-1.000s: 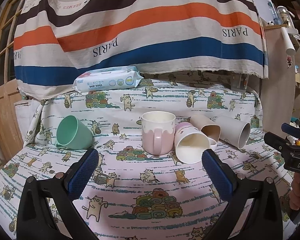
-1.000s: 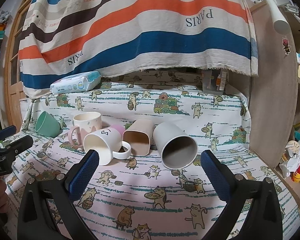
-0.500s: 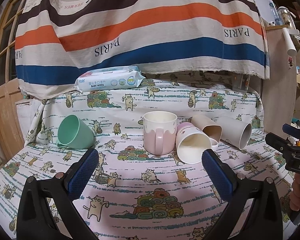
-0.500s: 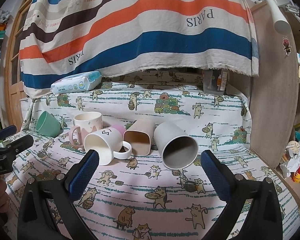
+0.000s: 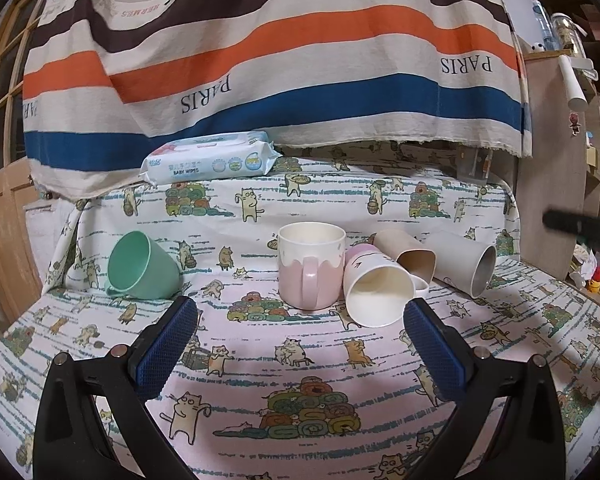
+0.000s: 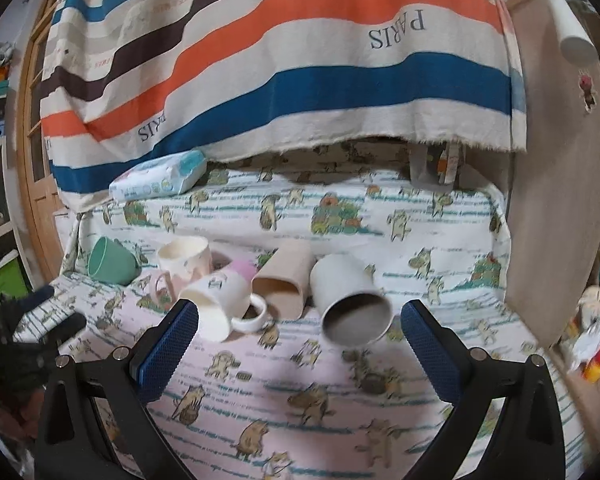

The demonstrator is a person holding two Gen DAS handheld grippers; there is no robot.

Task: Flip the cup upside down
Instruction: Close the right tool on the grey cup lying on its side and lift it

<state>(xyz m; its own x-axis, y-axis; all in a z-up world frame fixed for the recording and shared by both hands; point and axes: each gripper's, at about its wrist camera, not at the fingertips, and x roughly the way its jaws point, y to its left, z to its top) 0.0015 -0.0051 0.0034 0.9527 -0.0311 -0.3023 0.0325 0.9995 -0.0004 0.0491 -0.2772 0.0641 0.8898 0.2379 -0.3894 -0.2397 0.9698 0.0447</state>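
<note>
Several cups sit on a cat-print cloth. A pink and cream mug (image 5: 311, 264) stands upright. A white mug (image 5: 376, 291) with a pink base, a beige cup (image 5: 406, 251) and a grey cup (image 5: 462, 262) lie on their sides beside it. A green cup (image 5: 140, 266) lies tilted at the left. My left gripper (image 5: 300, 344) is open and empty, short of the mugs. My right gripper (image 6: 298, 346) is open and empty, just in front of the grey cup (image 6: 350, 300) and white mug (image 6: 218, 304). The beige cup (image 6: 286, 278), pink mug (image 6: 184, 262) and green cup (image 6: 110, 260) show there too.
A pack of baby wipes (image 5: 210, 160) lies at the back under a hanging striped cloth (image 5: 280, 60). A wooden cabinet side (image 6: 556, 200) stands at the right. A wooden door (image 5: 0, 200) is at the left.
My right gripper has moved forward and closer to the grey cup, with blur in its view. My left gripper has barely moved. The cups have not moved.
</note>
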